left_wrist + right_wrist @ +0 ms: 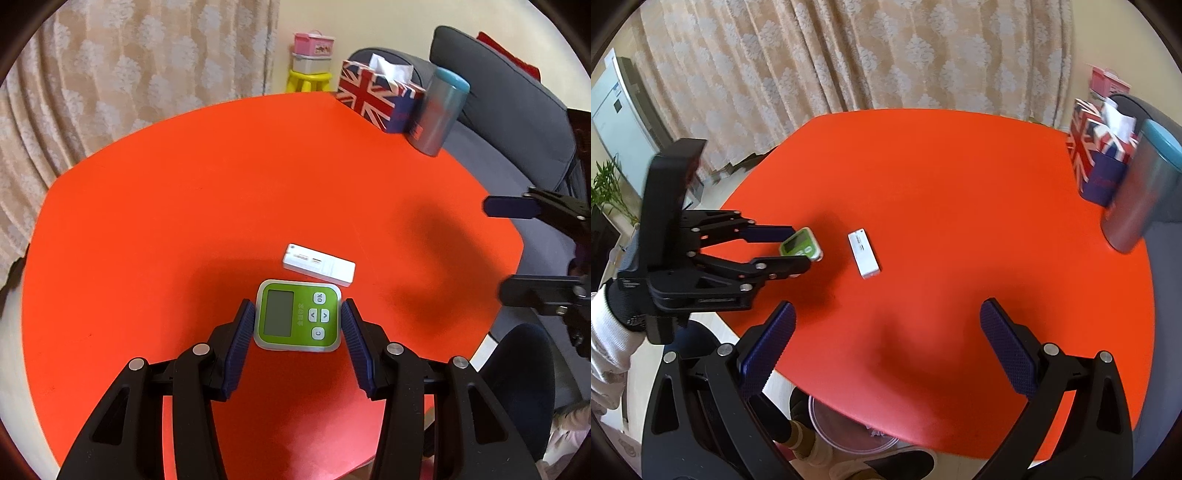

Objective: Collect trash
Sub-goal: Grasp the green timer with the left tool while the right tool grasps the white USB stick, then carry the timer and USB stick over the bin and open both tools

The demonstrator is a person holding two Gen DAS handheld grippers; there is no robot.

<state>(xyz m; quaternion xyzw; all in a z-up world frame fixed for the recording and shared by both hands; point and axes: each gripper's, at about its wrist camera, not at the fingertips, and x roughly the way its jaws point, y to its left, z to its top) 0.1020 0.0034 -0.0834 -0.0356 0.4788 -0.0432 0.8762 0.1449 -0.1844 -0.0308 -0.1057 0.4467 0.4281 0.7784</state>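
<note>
Your blue cup (1137, 192) on the far right looks blurry. The clear bin (849, 435) near you hides partly under the red table (942, 177). Your shoe (886, 467) is cut off by the bottom edge.

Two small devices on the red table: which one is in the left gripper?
The green timer, clamped between the left gripper pads; the white stick lies free beyond it.

Green square device (299, 315) (tilted, lifted) beside white flat stick (319, 264) on table.

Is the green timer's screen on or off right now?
Off, apparently: the green timer, clamped between the left gripper's pads, shows a blank grey display with no digits.
</note>
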